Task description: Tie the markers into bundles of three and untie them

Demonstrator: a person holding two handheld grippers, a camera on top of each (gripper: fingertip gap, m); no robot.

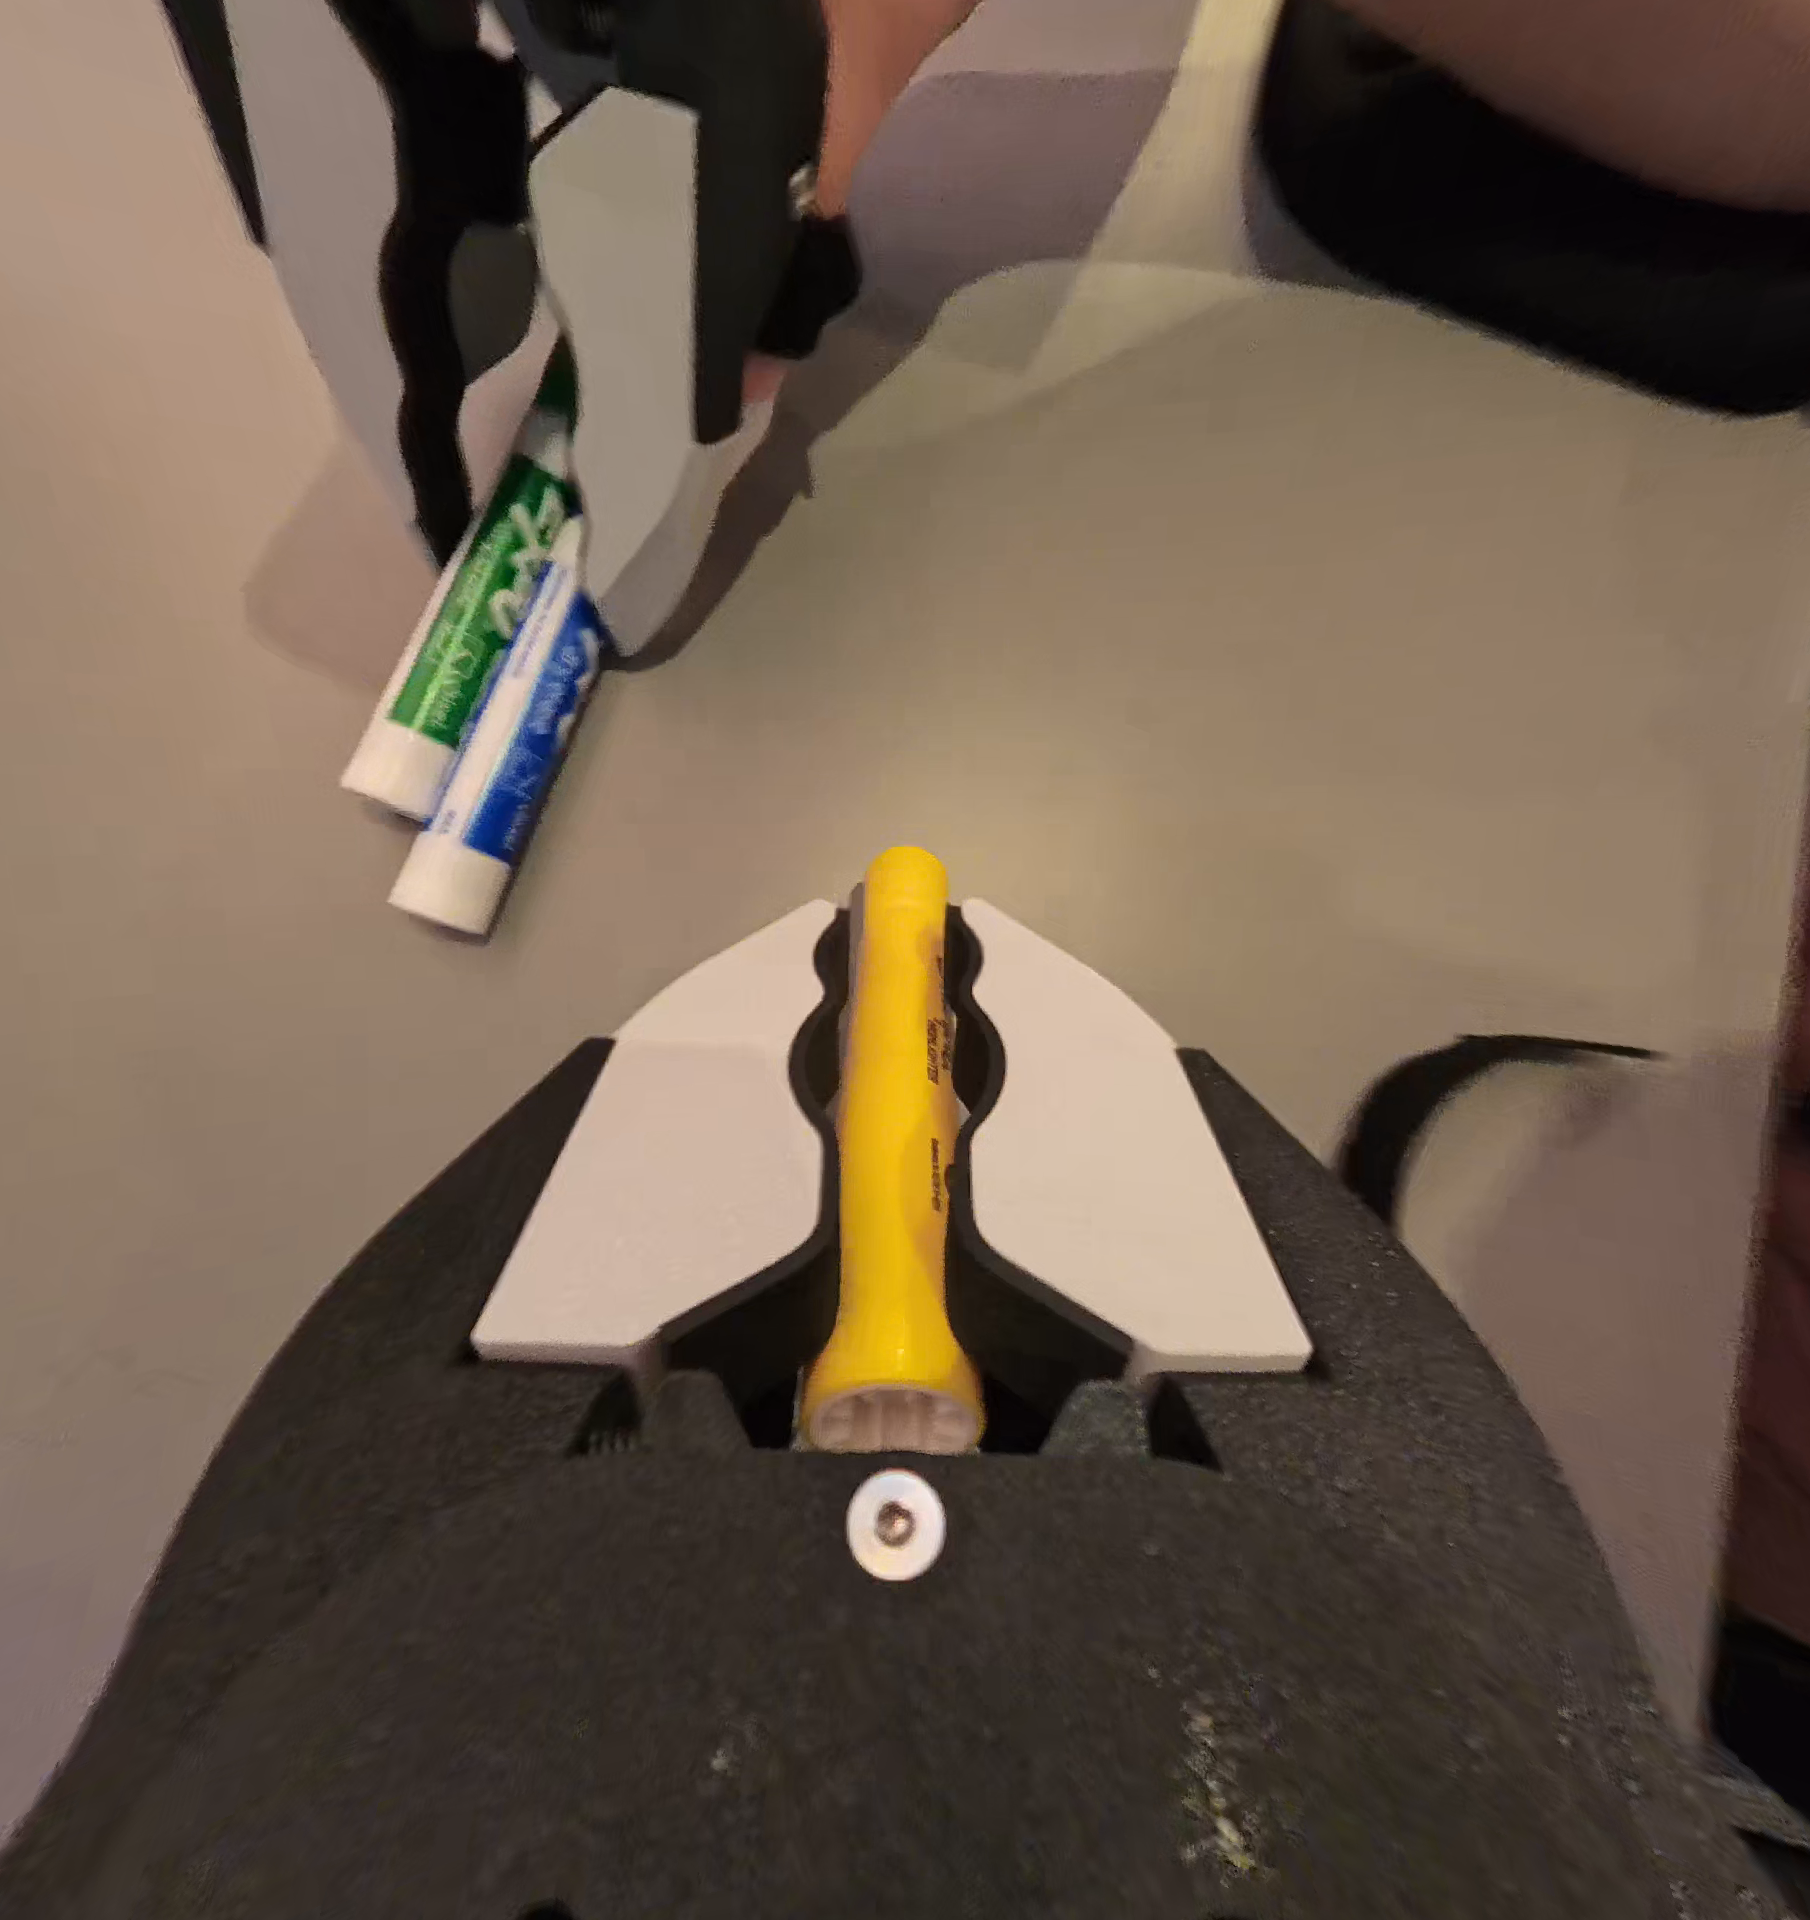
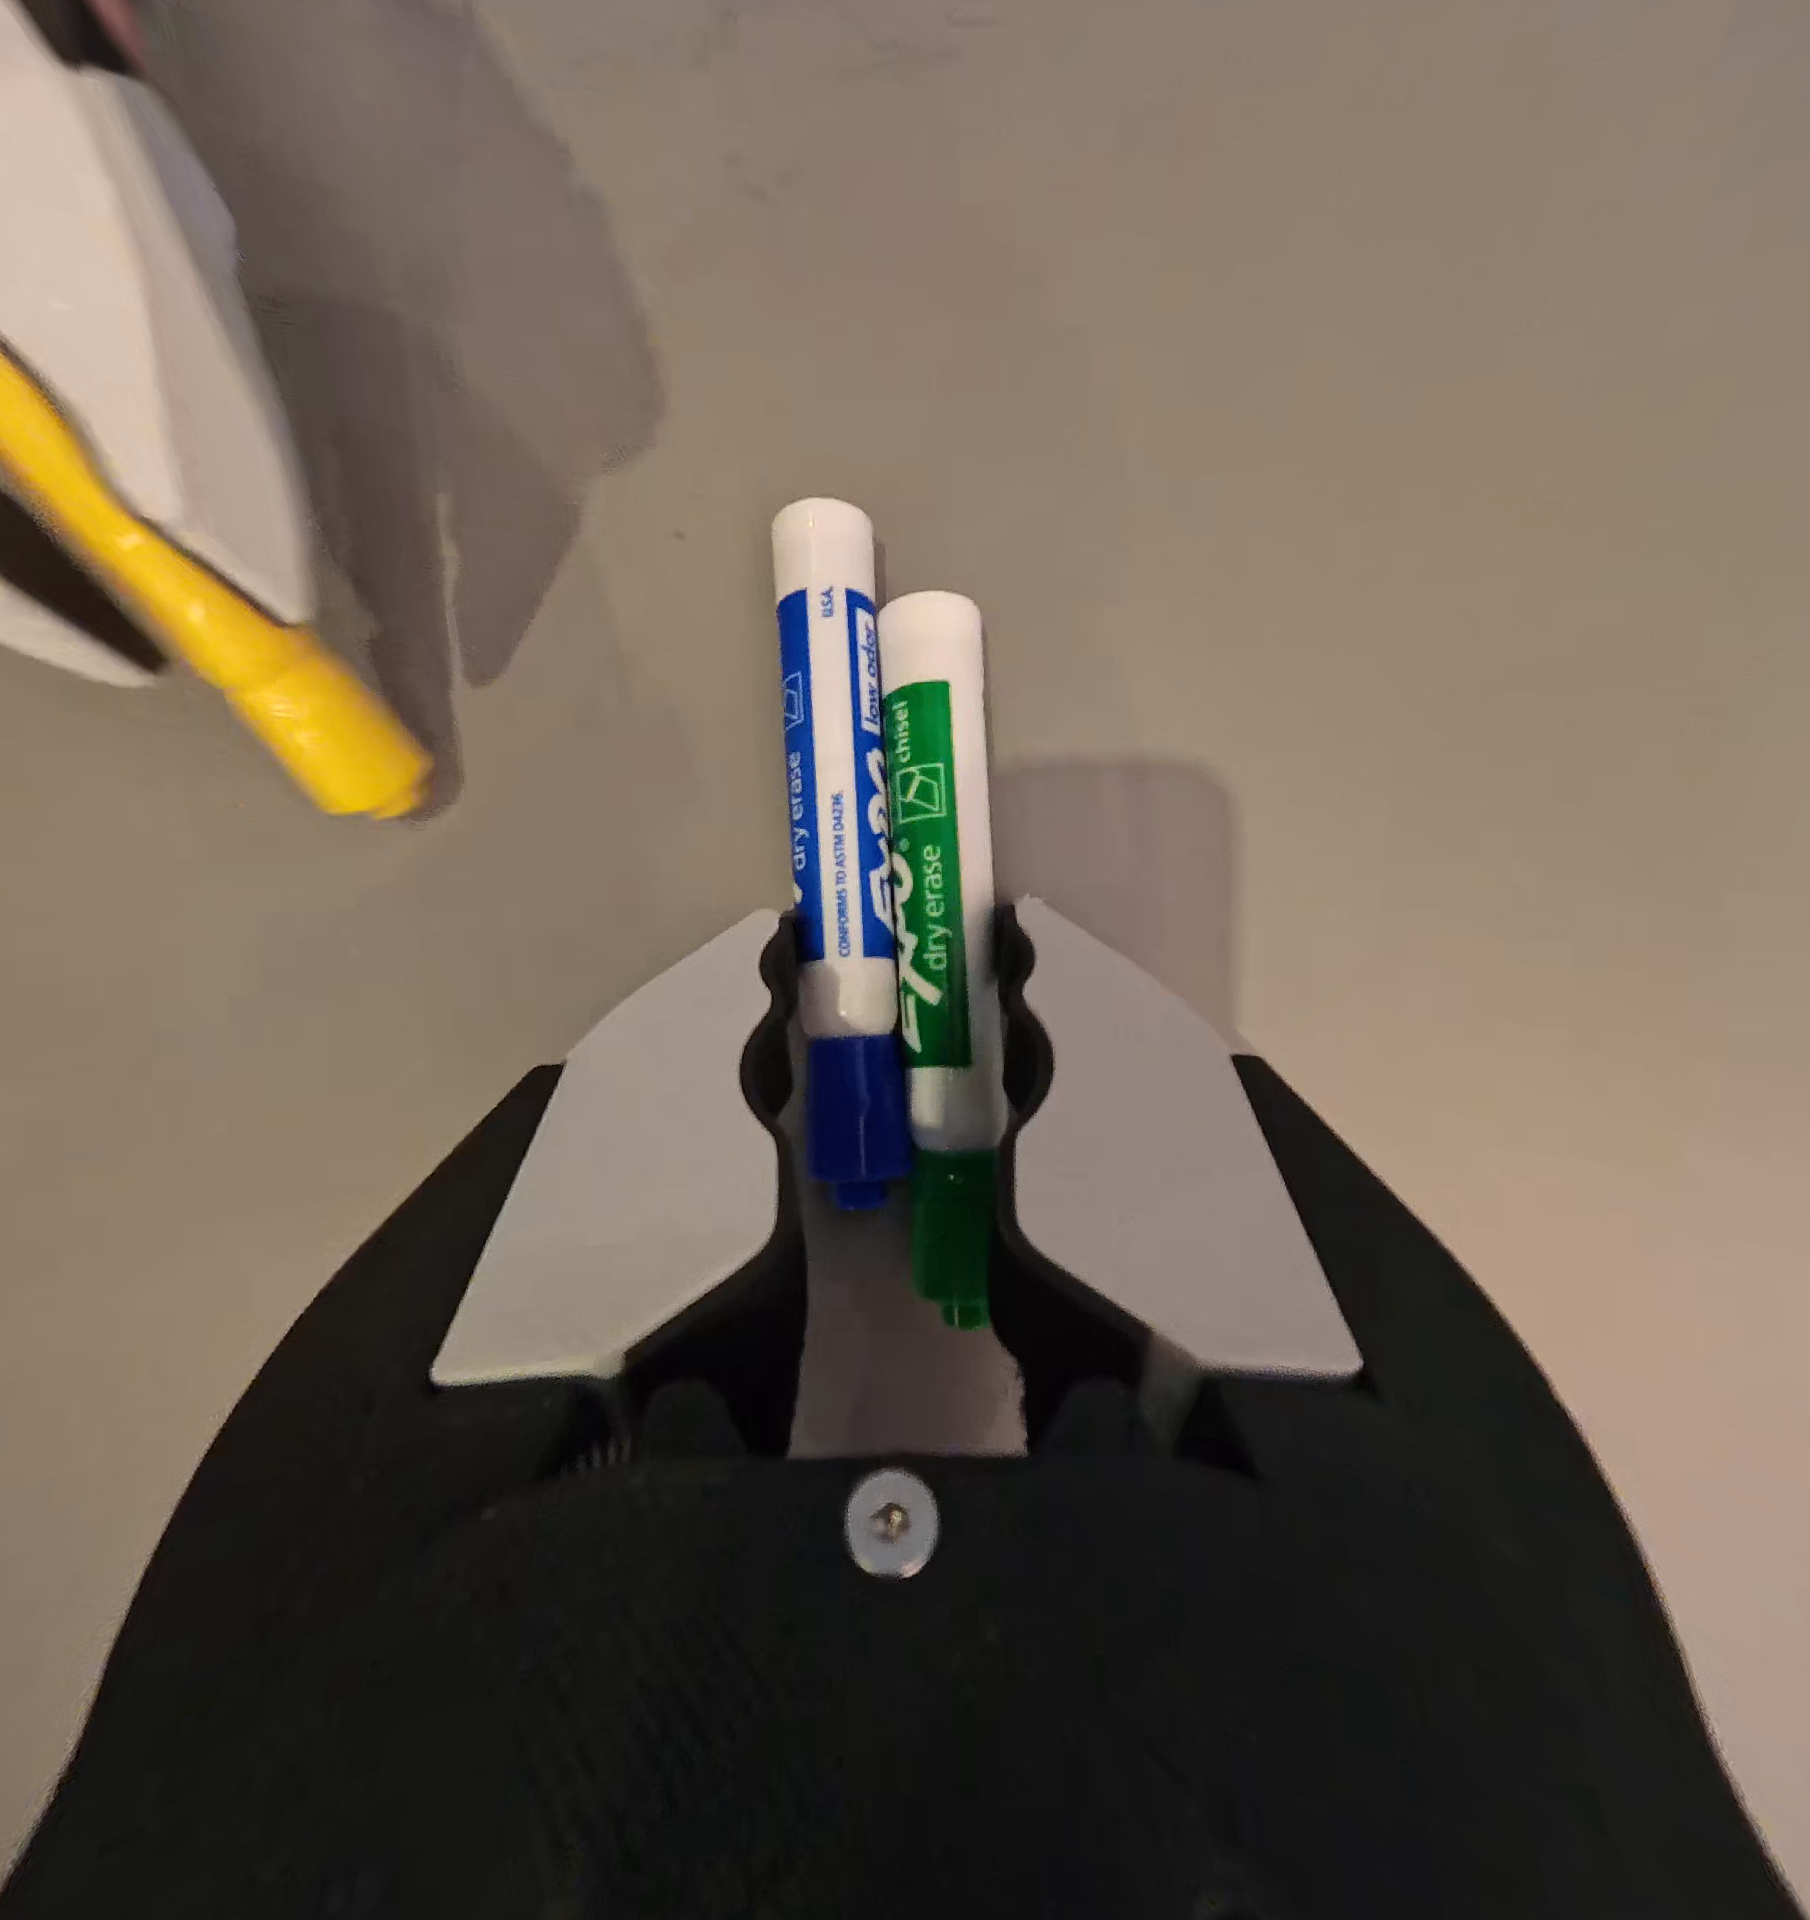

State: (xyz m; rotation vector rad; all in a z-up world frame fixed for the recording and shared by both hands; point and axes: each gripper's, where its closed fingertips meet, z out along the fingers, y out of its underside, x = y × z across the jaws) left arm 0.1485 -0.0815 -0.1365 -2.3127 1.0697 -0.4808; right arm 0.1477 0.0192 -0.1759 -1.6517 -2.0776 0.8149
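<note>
My left gripper (image 1: 901, 914) is shut on a yellow marker (image 1: 906, 1122) that lies lengthwise between its fingers, above the grey table (image 1: 1192, 727). My right gripper (image 2: 899, 914) is shut on two markers side by side: a blue marker (image 2: 828, 790) and a green marker (image 2: 937, 852), caps toward the camera, white ends pointing forward. In the left wrist view the right gripper (image 1: 527, 582) shows at the upper left, holding the green marker (image 1: 465, 634) and the blue marker (image 1: 516, 769) low over the table. In the right wrist view the yellow marker (image 2: 288, 686) sticks out of the left gripper at the left edge.
A person's gloved hand (image 1: 776, 260) holds the right gripper, and an arm with a dark sleeve (image 1: 1555, 239) crosses the upper right. A dark strap (image 1: 1420, 1101) lies at the table's right edge.
</note>
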